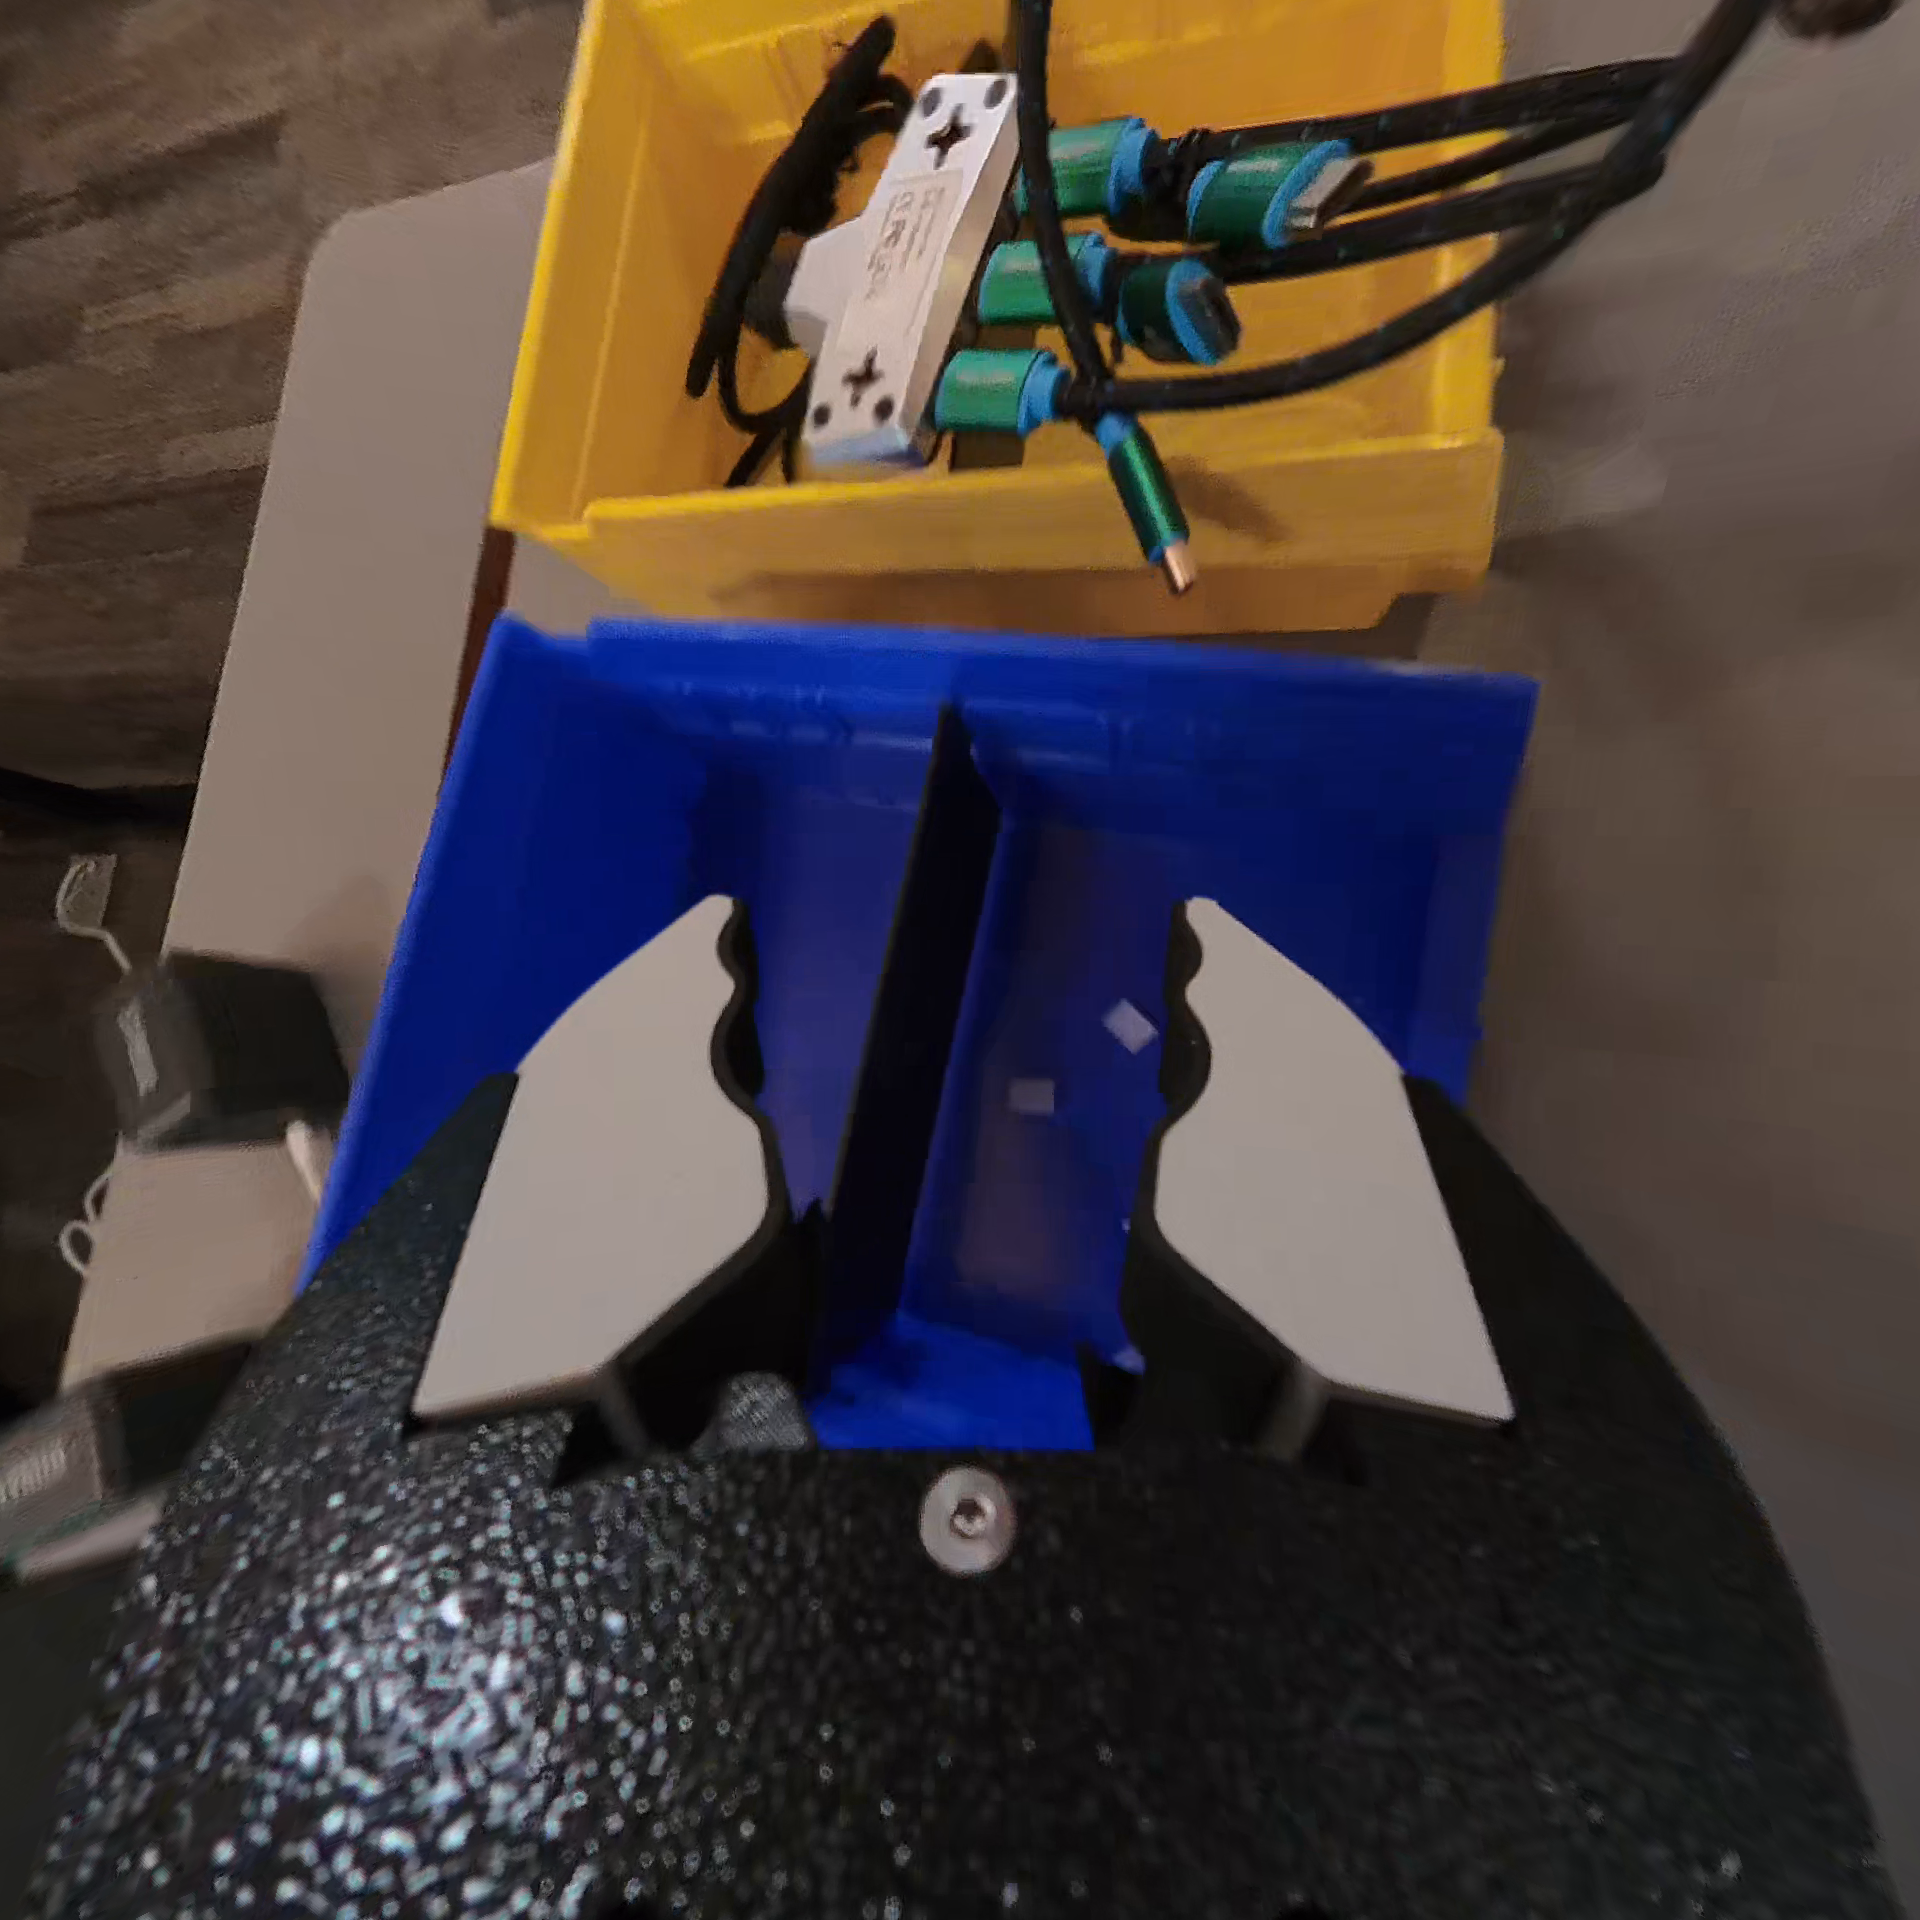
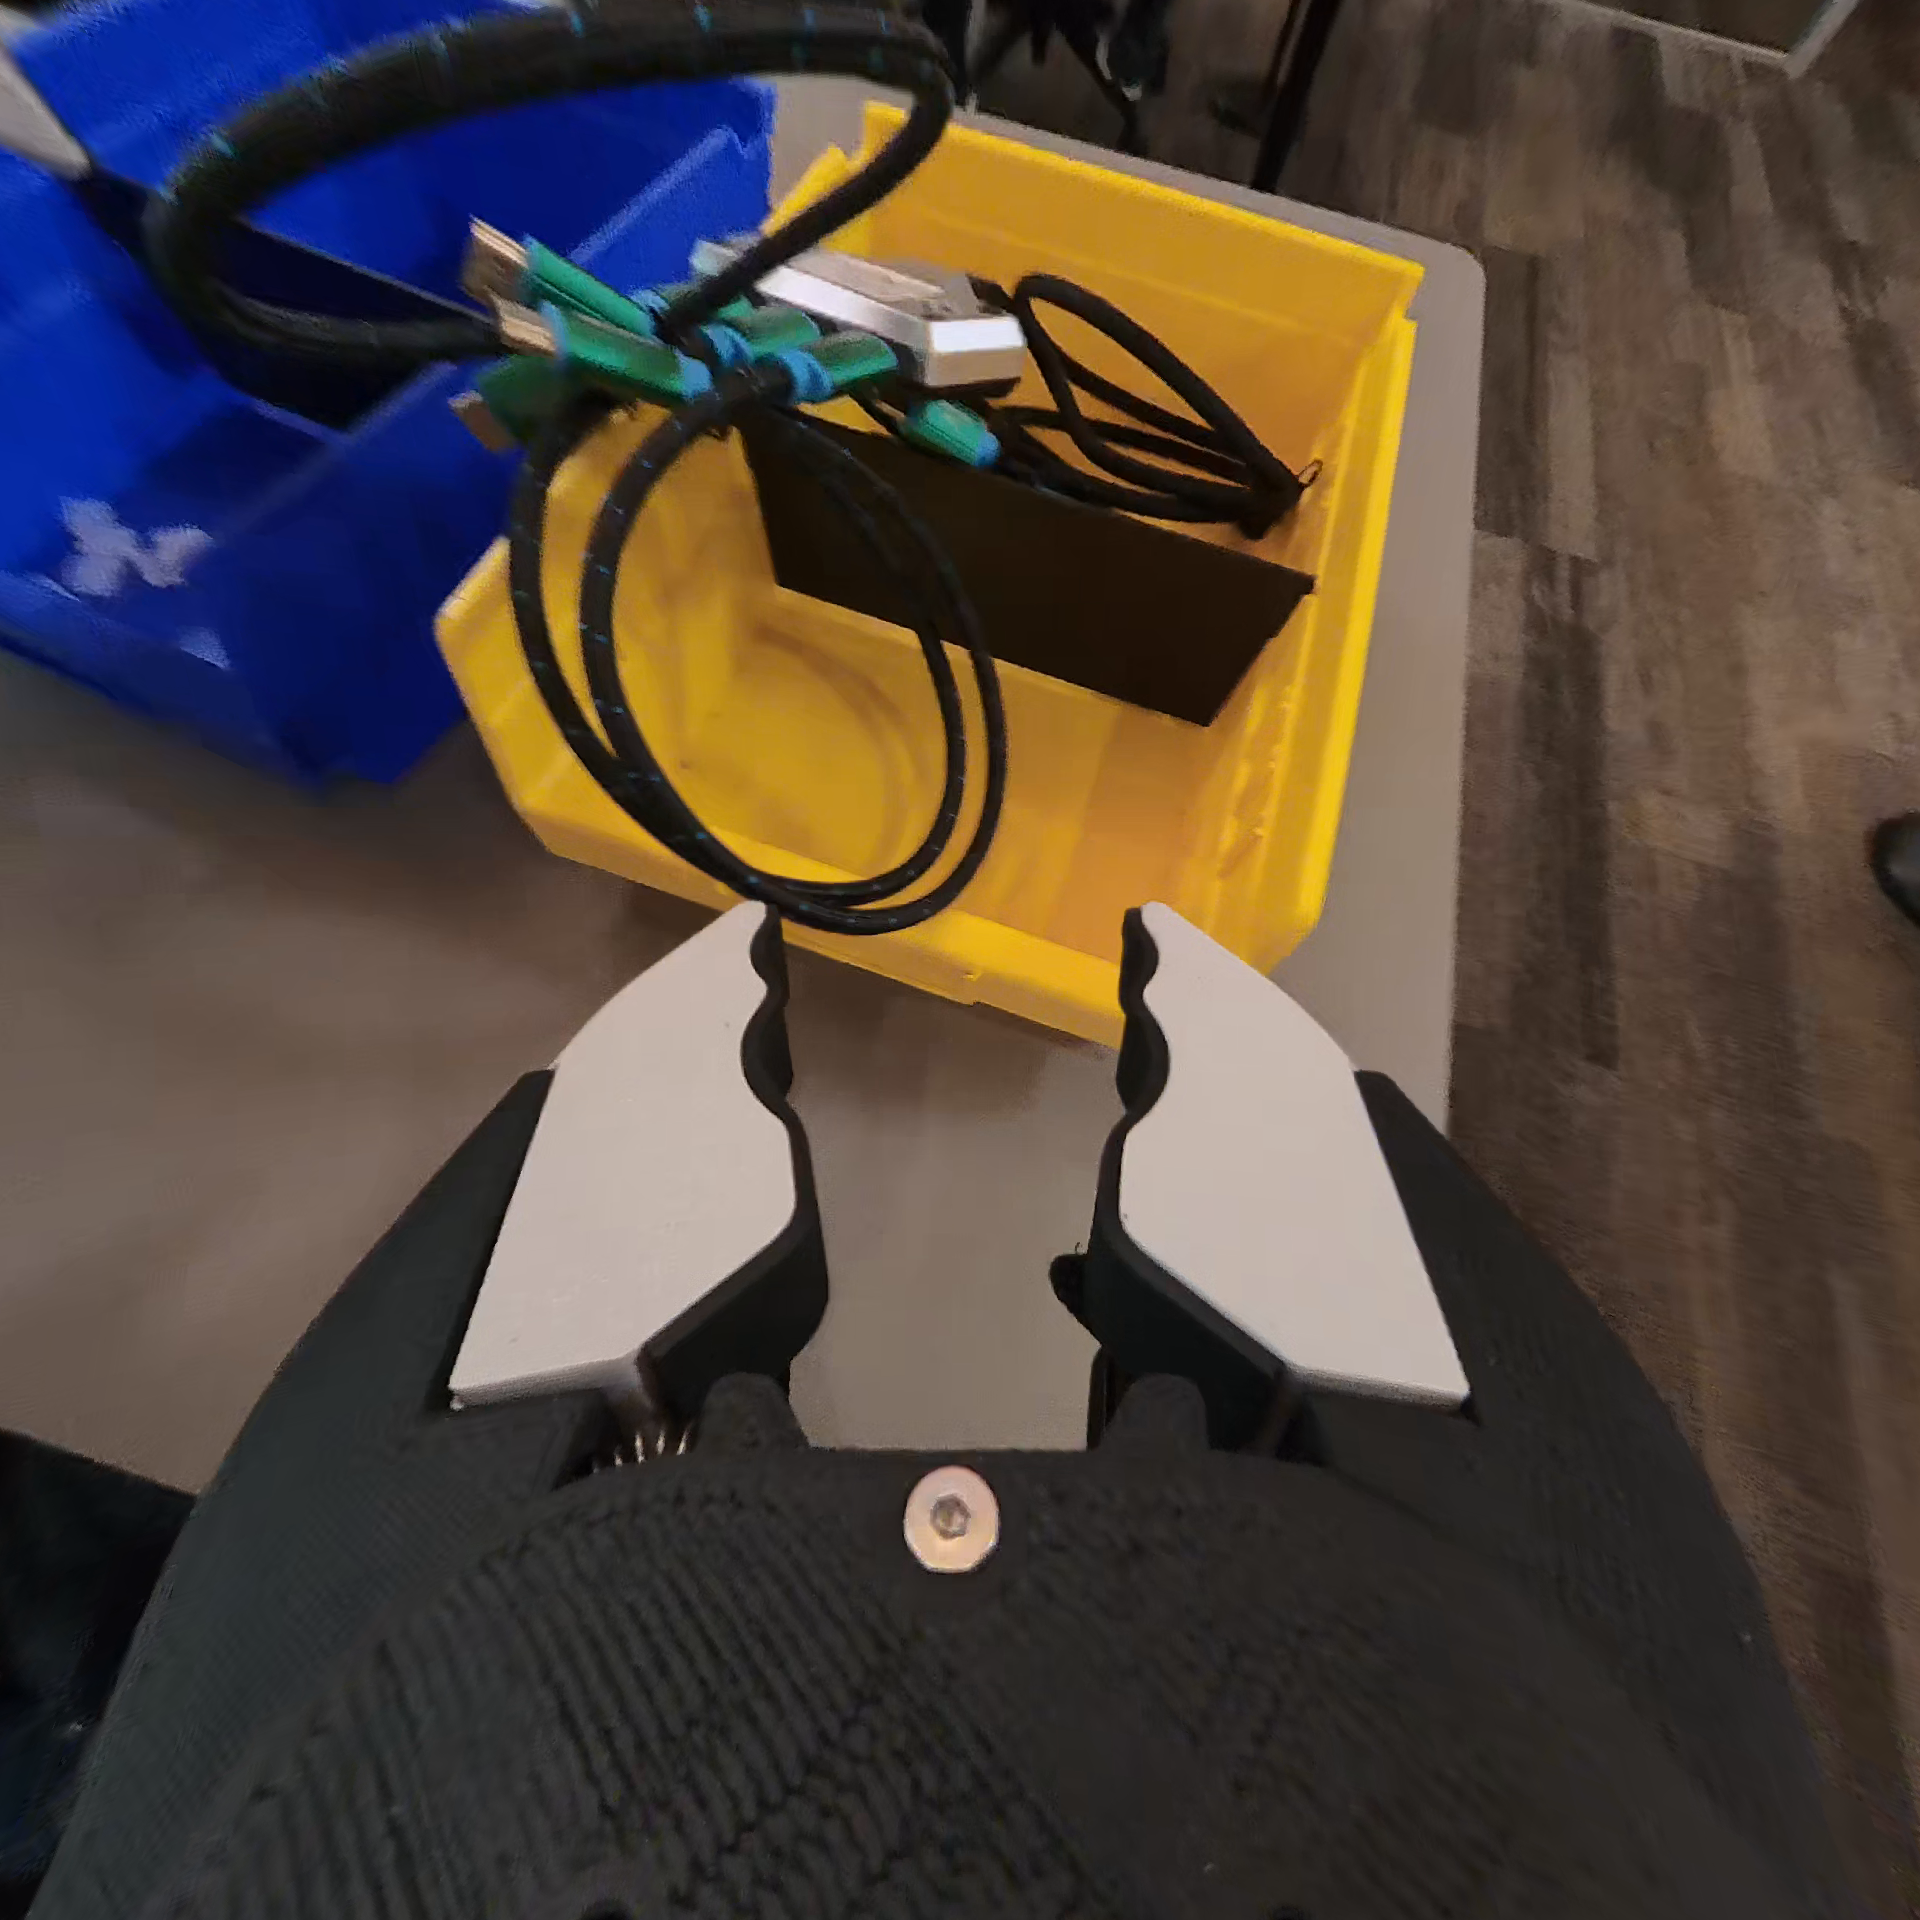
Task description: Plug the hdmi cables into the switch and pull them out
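Note:
My left gripper [image 1: 961, 920] is open and empty above a blue bin [image 1: 582, 831], with the bin's black divider [image 1: 914, 987] between its fingers, which do not touch it. Beyond it a yellow bin [image 1: 1039, 540] holds a silver hub [image 1: 914, 270] with green-ended plugs [image 1: 997, 390] and black braided cables [image 1: 1403, 125] running off to the upper right. My right gripper [image 2: 953, 925] is open and empty at the yellow bin's [image 2: 1351, 623] near wall. A braided cable loop [image 2: 582, 665] hangs just above its left fingertip [image 2: 727, 966]. The hub [image 2: 894, 307] lies over the bin's far part.
The yellow bin has a black divider [image 2: 1029, 592], with a thin black cord [image 2: 1143, 416] behind it. The blue bin [image 2: 260, 644] stands left of it on the grey table [image 2: 260, 987]. The table edge and wood floor [image 2: 1662, 623] lie to the right. Dark adapters [image 1: 208, 1039] sit at the far left.

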Available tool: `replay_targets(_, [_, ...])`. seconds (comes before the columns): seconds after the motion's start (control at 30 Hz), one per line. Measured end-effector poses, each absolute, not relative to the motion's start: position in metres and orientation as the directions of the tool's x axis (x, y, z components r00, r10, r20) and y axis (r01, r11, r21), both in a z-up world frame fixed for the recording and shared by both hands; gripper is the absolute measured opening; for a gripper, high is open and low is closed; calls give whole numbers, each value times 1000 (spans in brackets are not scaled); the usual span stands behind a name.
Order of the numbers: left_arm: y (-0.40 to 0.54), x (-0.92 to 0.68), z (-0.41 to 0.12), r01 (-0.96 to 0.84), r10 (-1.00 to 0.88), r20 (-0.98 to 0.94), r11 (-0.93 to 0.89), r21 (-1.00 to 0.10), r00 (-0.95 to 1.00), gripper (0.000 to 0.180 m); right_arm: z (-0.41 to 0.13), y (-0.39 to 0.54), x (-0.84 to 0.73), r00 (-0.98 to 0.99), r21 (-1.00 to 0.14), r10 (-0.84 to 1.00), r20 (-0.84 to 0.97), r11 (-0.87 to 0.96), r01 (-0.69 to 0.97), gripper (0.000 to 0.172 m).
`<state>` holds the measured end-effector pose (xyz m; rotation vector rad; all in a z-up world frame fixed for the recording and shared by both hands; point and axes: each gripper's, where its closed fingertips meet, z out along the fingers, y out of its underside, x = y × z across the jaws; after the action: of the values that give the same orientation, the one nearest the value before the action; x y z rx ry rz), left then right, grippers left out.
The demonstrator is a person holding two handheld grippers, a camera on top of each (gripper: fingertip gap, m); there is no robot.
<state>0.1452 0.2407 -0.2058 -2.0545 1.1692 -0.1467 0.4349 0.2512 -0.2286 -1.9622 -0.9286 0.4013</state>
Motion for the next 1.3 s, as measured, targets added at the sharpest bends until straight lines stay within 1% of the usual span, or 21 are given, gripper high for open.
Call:
replay_targets(0.07, [217,119,-203,-633,-726,-255,-307,-711,638,78,-223,247,435,693,-864,715,91,-290,412,61])
replay_targets(0.13, [191,96,-206,-570,-679,-236,-319,-757,695,81,-208,240,432,721,-898,680,134,-224,378,61])
replay_targets(0.27, [164,50,-228,-447,-509,-218,-385,-808,833,89,-186,221,415,760,-948,630,163,-112,297,61])
replay_targets(0.3, [161,47,-231,-388,-480,-183,-372,-843,858,87,-184,222,415,786,-955,591,182,-85,285,62])
replay_targets(0.33, [160,49,-230,-309,-462,-136,-323,-894,877,77,-182,226,418,817,-960,541,201,-57,274,62])
replay_targets(0.37, [160,47,-234,-254,-431,-106,-304,-918,896,72,-182,232,423,847,-964,486,216,-31,264,62])
replay_targets(0.43, [159,42,-255,-229,-395,-61,-395,-890,917,82,-185,246,433,878,-962,414,242,-17,273,62])
replay_targets(0.5, [159,43,-262,-175,-384,18,-461,-870,923,86,-194,265,450,895,-944,347,279,-70,322,62])
replay_targets(0.57, [162,38,-269,-186,-364,20,-524,-831,931,88,-198,284,464,917,-949,304,258,-101,300,59])
replay_targets(0.6, [163,38,-268,-191,-364,21,-538,-821,931,90,-202,293,468,923,-951,307,234,-126,283,56])
replay_targets(0.67, [166,41,-267,-203,-378,29,-559,-804,925,96,-213,309,471,923,-943,331,194,-196,269,56])
replay_targets(0.73, [171,43,-260,-186,-370,38,-549,-815,928,99,-221,322,471,915,-929,362,176,-245,276,57])
replay_targets(0.83, [188,43,-253,-166,-313,5,-517,-840,950,100,-232,338,472,895,-886,392,213,-308,346,57])
replay_targets(0.9, [191,47,-259,-202,-316,-13,-575,-793,949,102,-242,348,470,874,-846,420,245,-348,404,57])
replay_targets(0.97, [193,51,-257,-231,-326,-30,-597,-768,945,101,-255,355,463,860,-809,466,209,-411,419,57])
replay_targets(1.03, [192,60,-248,-226,-351,-4,-594,-772,936,100,-266,361,458,849,-771,496,186,-462,439,57])
replay_targets(1.13, [194,66,-241,-193,-349,32,-591,-783,937,102,-274,368,456,833,-733,515,203,-484,478,56])
replay_targets(1.17, [194,68,-246,-202,-347,33,-618,-760,937,106,-277,370,454,826,-720,524,207,-490,491,54])
replay_targets(1.23, [190,70,-268,-258,-348,7,-709,-656,938,120,-281,372,451,814,-696,538,221,-498,518,52])
replay_targets(1.27, [188,71,-278,-273,-344,-2,-741,-613,939,123,-283,372,449,808,-685,542,230,-500,530,50])
replay_targets(1.3, [189,68,-285,-280,-327,-28,-758,-590,945,122,-285,372,448,804,-675,543,242,-501,541,48])
